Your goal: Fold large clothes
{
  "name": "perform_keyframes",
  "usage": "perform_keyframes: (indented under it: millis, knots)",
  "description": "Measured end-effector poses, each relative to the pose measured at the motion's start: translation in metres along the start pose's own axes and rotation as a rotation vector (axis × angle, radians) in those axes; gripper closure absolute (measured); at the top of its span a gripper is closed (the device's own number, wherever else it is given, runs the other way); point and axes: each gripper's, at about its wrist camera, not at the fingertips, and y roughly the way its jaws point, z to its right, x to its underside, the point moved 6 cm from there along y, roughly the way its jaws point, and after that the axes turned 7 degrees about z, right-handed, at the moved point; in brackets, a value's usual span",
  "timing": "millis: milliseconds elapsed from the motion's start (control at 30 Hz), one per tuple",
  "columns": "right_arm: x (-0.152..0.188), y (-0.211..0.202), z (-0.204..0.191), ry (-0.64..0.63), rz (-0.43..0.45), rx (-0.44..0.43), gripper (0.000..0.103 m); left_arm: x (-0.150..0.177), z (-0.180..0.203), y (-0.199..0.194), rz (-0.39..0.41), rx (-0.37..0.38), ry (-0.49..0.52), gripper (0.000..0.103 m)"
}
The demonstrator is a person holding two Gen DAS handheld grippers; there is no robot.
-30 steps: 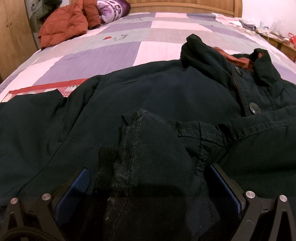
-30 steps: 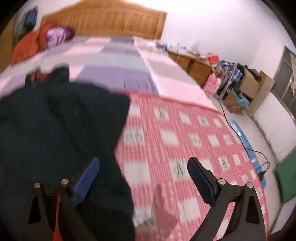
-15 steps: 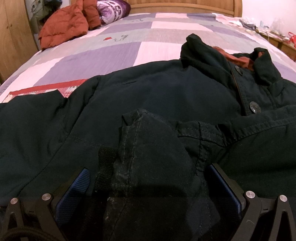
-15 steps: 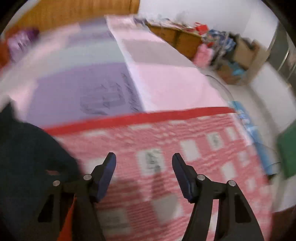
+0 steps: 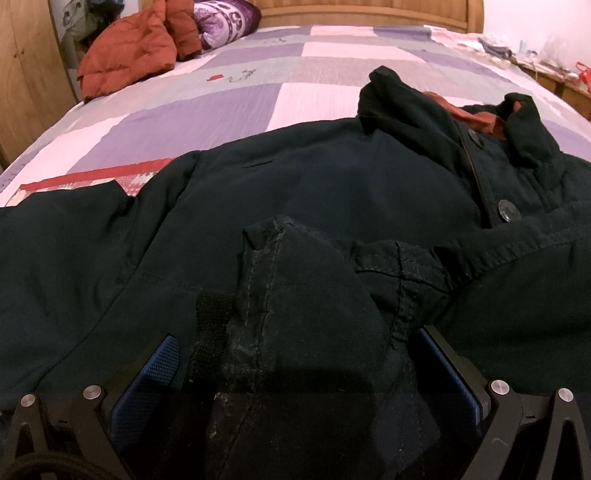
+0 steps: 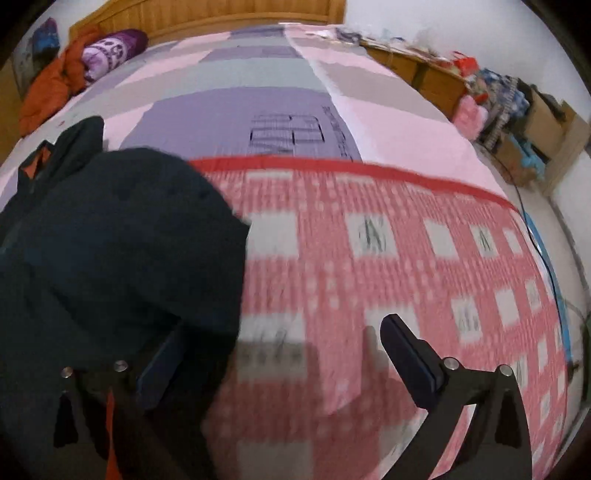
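Note:
A large dark jacket (image 5: 332,177) lies spread on the bed, its collar with orange lining at the far right. One sleeve cuff (image 5: 295,295) is folded over the front and lies between the wide-apart fingers of my left gripper (image 5: 306,369), which stands open and low over it. In the right wrist view the jacket (image 6: 110,229) fills the left side. My right gripper (image 6: 284,328) hovers at the jacket's right edge over the pink checked blanket (image 6: 369,258). Its jaws are opening, with only blanket between them. The left finger sits beside the dark cloth.
The bed has a purple and pink patchwork sheet (image 5: 221,107). An orange padded jacket (image 5: 125,55) and a purple pillow (image 5: 221,22) lie by the wooden headboard. A low wooden cabinet (image 6: 424,77) with clutter and boxes lines the bed's right side.
The right gripper swung out over the blanket and back to the jacket's edge, moving lower; its jaws narrowed, then spread wide. The left gripper and the cuff have not moved.

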Motion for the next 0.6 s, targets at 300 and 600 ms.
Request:
perform_keyframes:
  millis: [300, 600]
  knots:
    - [0.047, -0.093, -0.002, 0.098, 0.099, 0.008, 0.000, 0.001, 0.002, 0.000, 0.001, 0.000, -0.002, 0.000]
    - [0.102, -0.129, -0.003, 0.083, 0.092, 0.182, 0.004, 0.001, 0.003, 0.000, 0.000, 0.006, -0.007, 0.000]
